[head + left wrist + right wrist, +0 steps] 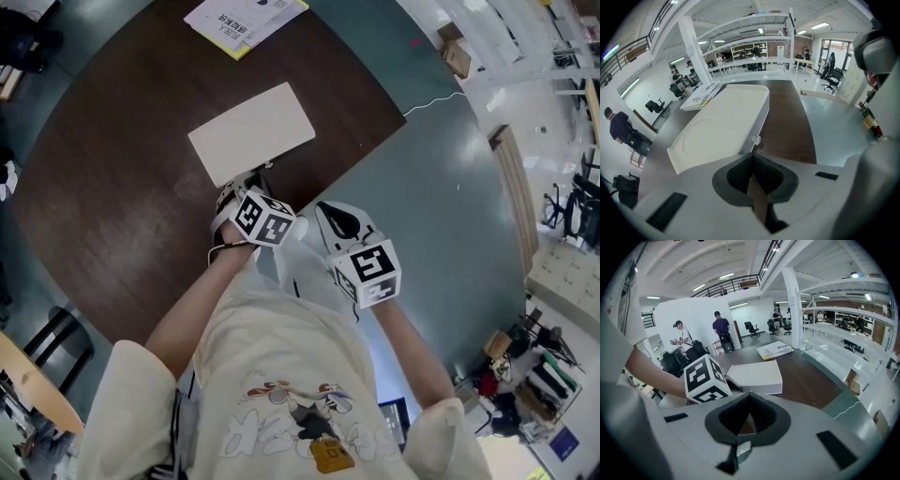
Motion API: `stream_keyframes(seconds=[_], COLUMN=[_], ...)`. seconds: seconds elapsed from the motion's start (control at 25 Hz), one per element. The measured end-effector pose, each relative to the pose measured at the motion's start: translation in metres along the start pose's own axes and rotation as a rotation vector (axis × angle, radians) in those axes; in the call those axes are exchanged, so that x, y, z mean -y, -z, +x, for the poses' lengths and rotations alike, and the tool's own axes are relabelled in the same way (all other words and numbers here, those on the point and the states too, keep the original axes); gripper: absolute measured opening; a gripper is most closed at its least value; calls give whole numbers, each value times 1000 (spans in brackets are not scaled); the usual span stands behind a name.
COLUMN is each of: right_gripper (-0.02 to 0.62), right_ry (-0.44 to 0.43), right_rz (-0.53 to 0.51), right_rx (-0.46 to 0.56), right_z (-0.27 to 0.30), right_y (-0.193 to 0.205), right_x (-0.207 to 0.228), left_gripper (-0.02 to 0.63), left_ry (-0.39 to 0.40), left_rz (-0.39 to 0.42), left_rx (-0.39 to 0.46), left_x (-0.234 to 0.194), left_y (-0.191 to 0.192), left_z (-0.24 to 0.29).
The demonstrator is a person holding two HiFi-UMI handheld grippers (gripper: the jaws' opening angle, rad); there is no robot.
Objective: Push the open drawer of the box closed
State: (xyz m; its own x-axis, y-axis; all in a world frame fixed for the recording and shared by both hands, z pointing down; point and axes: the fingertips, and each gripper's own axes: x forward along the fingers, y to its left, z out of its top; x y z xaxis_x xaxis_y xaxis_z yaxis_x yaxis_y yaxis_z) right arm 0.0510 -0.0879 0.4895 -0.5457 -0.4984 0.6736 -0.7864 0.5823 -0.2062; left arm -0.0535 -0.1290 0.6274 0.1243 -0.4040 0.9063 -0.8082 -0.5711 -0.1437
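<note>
Beside the white box (251, 132), left tongs (752, 155) and right tongs (749, 395) are both pressed together, empty.

Box (251, 132) sits mid-table (122, 187); booklet (246, 21) behind it at far edge. Left tool (255, 176) just in front of box's near end. Right tool (326, 208) to its rt, by table edge.

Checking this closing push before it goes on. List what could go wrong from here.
The white box sits unbraced on the round table; the right gripper is off it, so a push may slide the whole box. The left gripper, shut, points at the small knob and could slip off it.
</note>
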Motion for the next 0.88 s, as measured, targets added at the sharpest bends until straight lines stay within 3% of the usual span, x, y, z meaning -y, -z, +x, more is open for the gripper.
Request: stream_keyframes(seconds=[0.36, 0.64, 0.88], right_gripper=[6, 6, 6], right_ry=[117, 144, 143], right_rz=[63, 83, 96], right_rx=[44, 92, 112], right_z=[-6, -35, -71], right_y=[14, 31, 72], right_x=[-17, -49, -89], left_gripper=[6, 6, 6], left_ry=[131, 161, 161], left_rz=[-22, -28, -29], left_rx=[175, 221, 219], left_x=[13, 23, 56], left_y=[0, 27, 70], left_z=[-52, -107, -141])
